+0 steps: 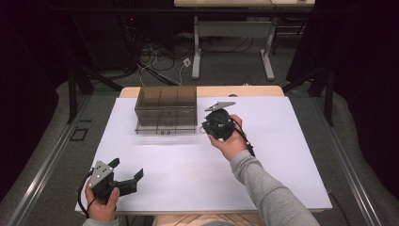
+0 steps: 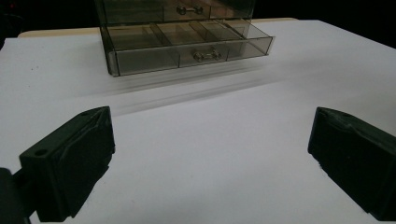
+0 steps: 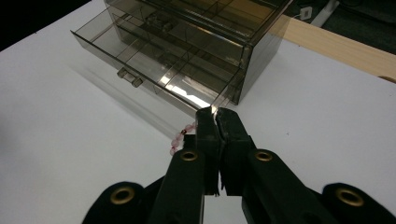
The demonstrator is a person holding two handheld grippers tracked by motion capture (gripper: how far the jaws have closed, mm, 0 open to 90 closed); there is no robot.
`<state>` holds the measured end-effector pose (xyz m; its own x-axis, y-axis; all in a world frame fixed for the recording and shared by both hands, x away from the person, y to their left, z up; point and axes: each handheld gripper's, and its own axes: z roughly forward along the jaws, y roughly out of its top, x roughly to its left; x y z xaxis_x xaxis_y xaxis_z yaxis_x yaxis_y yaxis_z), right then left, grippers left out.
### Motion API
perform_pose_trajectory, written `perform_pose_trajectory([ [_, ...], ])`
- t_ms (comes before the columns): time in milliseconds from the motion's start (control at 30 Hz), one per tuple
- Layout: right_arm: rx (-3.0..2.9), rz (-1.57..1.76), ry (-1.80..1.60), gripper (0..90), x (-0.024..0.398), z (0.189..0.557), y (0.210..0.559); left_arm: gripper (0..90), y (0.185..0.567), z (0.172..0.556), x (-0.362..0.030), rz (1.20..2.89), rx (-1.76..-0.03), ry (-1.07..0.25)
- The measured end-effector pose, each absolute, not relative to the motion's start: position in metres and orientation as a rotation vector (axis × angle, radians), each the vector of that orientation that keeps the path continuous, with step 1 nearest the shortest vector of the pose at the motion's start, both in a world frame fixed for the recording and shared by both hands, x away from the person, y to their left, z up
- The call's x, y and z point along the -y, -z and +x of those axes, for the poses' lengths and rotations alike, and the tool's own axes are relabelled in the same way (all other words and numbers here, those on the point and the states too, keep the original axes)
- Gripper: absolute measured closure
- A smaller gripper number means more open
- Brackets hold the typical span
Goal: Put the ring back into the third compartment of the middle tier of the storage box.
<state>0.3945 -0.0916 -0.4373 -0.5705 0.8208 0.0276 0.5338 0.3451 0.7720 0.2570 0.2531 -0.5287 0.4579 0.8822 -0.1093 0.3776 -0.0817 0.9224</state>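
Note:
A smoky clear drawer box (image 1: 165, 101) stands at the back of the white table, its bottom drawer (image 1: 165, 128) pulled out toward me. In the right gripper view the drawer (image 3: 154, 60) shows several divided compartments. My right gripper (image 3: 215, 114) is shut just in front of the drawer's right corner, and a short string of pink beads (image 3: 180, 139) hangs out from the left side of its jaws. From above, the right gripper (image 1: 207, 126) is beside the box's front right. My left gripper (image 1: 127, 168) rests near the table's front left, open and holding nothing, facing the drawer (image 2: 187, 42).
The white sheet (image 1: 282, 141) covers the tabletop, with a wooden edge (image 1: 254, 90) showing behind the box. Beyond the table are a desk frame (image 1: 233, 42) and cables on the floor. Dark curtains flank both sides.

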Motion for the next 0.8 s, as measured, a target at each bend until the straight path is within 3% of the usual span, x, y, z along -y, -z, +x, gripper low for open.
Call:
perform_pose_trajectory([
  [800, -2.248, 1.193, -1.115, 88.2, 0.056, 0.409, 0.452, 0.9, 0.527, 0.254, -0.254, 1.682, -1.087, -0.617],
])
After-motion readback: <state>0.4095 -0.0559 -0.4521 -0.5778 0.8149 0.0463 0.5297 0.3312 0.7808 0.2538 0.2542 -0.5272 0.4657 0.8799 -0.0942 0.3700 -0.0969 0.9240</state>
